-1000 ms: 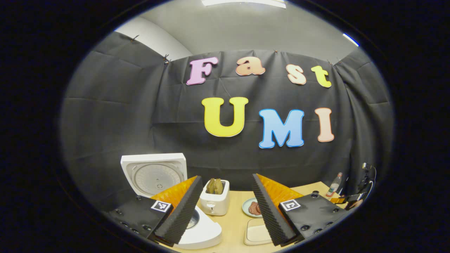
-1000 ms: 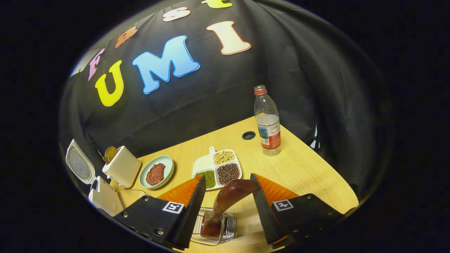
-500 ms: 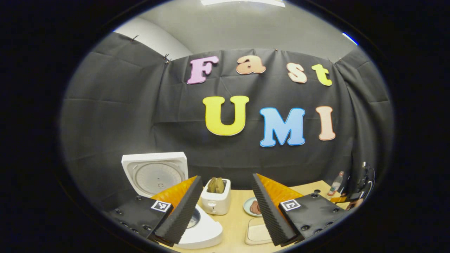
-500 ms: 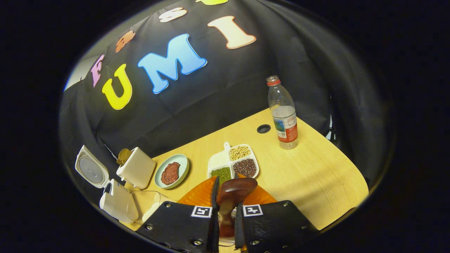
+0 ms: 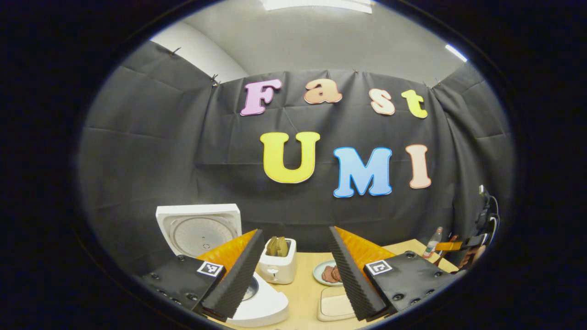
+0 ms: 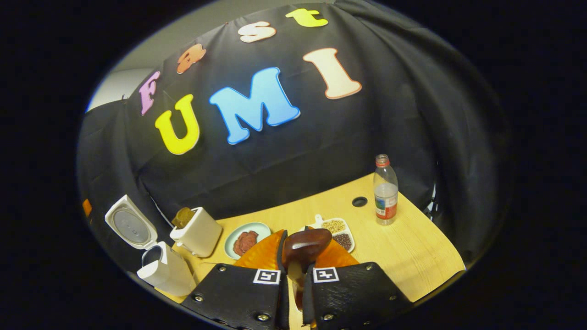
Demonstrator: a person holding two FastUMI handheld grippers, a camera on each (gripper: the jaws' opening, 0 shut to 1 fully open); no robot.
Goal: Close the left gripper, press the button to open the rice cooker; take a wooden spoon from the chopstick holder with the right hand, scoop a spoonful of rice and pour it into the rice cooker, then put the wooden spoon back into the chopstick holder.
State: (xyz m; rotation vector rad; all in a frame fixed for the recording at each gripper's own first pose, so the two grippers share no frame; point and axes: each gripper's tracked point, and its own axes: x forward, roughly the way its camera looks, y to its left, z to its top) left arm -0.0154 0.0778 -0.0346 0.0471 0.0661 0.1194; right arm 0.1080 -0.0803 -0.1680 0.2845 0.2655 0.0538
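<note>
Your right gripper (image 6: 293, 268) has its jaws pressed together on the handle of the dark brown wooden spoon (image 6: 305, 245), whose bowl stands up just above the fingertips, over the pale wooden surface (image 6: 412, 247). Your left gripper (image 5: 293, 270) hangs with its jaws wide and nothing between them. The white rice cooker (image 6: 165, 272) stands near the left end of the surface with its one square lid (image 6: 130, 224) raised upright; in the left gripper view its body (image 5: 263, 305) sits just behind your left finger. Beside the cooker, toward the middle, you have one white toaster (image 6: 198, 233) holding brown bread, then one pale green plate (image 6: 245, 238) with a reddish-brown piece of food, then one white divided tray (image 6: 337, 229) with pale beans and dark beans in separate compartments. One clear plastic bottle with a red cap (image 6: 386, 190) stands upright near the far right edge, just beside a round hole (image 6: 359, 201) in the surface. The front right stretch of the surface lies bare, from the tray out to the edge.
</note>
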